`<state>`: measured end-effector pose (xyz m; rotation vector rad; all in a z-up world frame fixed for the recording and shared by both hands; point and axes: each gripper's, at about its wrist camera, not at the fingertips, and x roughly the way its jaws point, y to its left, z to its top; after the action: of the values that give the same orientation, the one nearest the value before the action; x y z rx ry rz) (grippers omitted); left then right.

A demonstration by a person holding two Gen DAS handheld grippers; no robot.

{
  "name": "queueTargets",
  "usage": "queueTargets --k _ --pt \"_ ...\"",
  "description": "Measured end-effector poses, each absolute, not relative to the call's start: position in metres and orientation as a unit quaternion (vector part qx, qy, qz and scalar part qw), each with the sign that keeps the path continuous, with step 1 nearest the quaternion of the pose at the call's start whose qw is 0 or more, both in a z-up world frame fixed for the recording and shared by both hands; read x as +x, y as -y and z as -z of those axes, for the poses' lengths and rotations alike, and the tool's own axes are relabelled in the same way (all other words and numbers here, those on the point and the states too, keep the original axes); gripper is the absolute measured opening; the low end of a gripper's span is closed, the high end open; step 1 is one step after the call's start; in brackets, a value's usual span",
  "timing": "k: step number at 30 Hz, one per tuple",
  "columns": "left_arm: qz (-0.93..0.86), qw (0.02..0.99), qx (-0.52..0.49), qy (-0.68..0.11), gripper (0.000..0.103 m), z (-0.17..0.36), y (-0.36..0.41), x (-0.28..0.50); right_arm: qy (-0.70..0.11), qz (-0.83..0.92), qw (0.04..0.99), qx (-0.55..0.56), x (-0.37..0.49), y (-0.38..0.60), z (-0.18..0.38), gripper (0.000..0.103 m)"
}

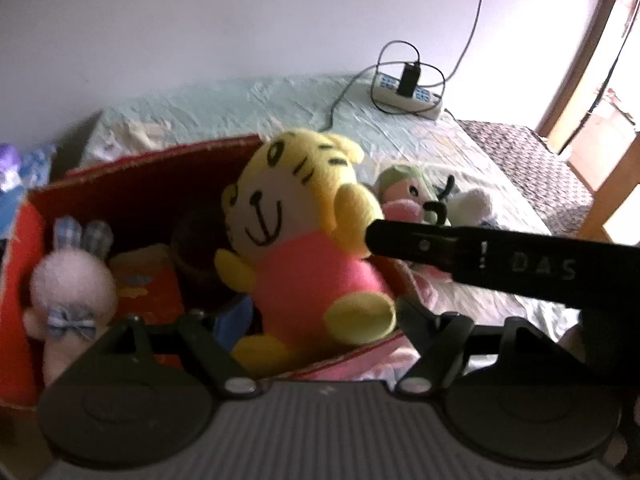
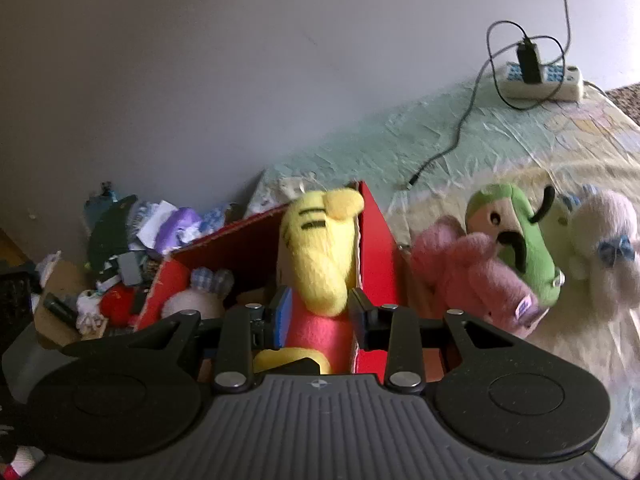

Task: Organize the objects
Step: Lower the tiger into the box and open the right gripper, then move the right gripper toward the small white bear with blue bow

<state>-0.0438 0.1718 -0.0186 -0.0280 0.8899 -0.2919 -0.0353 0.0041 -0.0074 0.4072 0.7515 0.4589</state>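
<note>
A yellow tiger plush (image 1: 304, 240) in a pink shirt sits upright at the right end of a red cardboard box (image 1: 140, 192). In the right wrist view my right gripper (image 2: 320, 312) is shut on the tiger plush (image 2: 316, 256), with a blue pad on the left finger (image 2: 285, 310). Its black finger (image 1: 420, 246) comes in from the right against the tiger's raised arm. My left gripper (image 1: 320, 312) is open, and the tiger's legs lie between its fingers without being pressed. A white bunny plush (image 1: 72, 280) lies in the box's left end.
A green moustached plush (image 2: 516, 232), a pink plush (image 2: 472, 280) and a white plush with a blue bow (image 2: 604, 248) lie on the pale green bedcover (image 2: 400, 136) right of the box. A power strip (image 2: 540, 80) with cables sits by the wall. Clutter (image 2: 120, 248) is piled left of the box.
</note>
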Motion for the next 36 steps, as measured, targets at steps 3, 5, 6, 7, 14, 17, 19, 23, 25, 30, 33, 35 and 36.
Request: queueTargets --k 3,5,6,7,14,17,19,23,25,30,33,35,36 --pt "0.114 0.901 0.002 -0.419 0.076 0.013 -0.160 -0.046 -0.376 -0.244 0.872 0.196 -0.031 0.006 0.007 0.036" --pt "0.096 0.901 0.002 -0.424 0.074 0.012 -0.151 -0.045 -0.380 -0.260 0.863 0.207 -0.030 0.016 0.008 0.036" --pt "0.091 0.901 0.002 -0.425 0.074 0.013 -0.147 -0.045 -0.382 -0.269 0.859 0.207 -0.029 0.021 0.009 0.036" --pt "0.083 0.902 0.002 -0.425 0.073 0.012 -0.144 -0.045 -0.387 -0.275 0.856 0.203 -0.028 0.025 0.010 0.036" --pt "0.015 0.899 -0.012 -0.437 0.066 0.010 -0.120 -0.046 -0.396 -0.314 0.838 0.203 -0.025 0.057 0.014 0.040" --pt "-0.006 0.902 -0.011 -0.431 0.067 0.006 -0.112 -0.049 -0.389 -0.312 0.841 0.209 -0.025 0.068 0.015 0.040" --pt "-0.015 0.903 -0.011 -0.429 0.067 0.004 -0.109 -0.051 -0.386 -0.305 0.845 0.210 -0.025 0.071 0.014 0.040" --pt "-0.020 0.903 0.000 -0.429 0.067 0.003 -0.105 -0.053 -0.385 -0.288 0.851 0.209 -0.028 0.074 0.014 0.040" --pt "-0.014 0.904 0.008 -0.427 0.067 0.003 -0.105 -0.052 -0.380 -0.270 0.861 0.205 -0.031 0.074 0.013 0.040" --pt "0.009 0.906 0.020 -0.422 0.070 0.003 -0.109 -0.050 -0.380 -0.227 0.872 0.209 -0.040 0.074 0.018 0.042" --pt "0.024 0.906 0.035 -0.422 0.072 0.007 -0.109 -0.049 -0.380 -0.205 0.871 0.236 -0.048 0.082 0.024 0.042" --pt "0.030 0.907 0.045 -0.417 0.072 0.008 -0.109 -0.050 -0.380 -0.194 0.873 0.236 -0.053 0.086 0.026 0.042" --pt "0.034 0.908 0.045 -0.415 0.072 0.008 -0.109 -0.050 -0.379 -0.186 0.876 0.232 -0.055 0.088 0.026 0.042"
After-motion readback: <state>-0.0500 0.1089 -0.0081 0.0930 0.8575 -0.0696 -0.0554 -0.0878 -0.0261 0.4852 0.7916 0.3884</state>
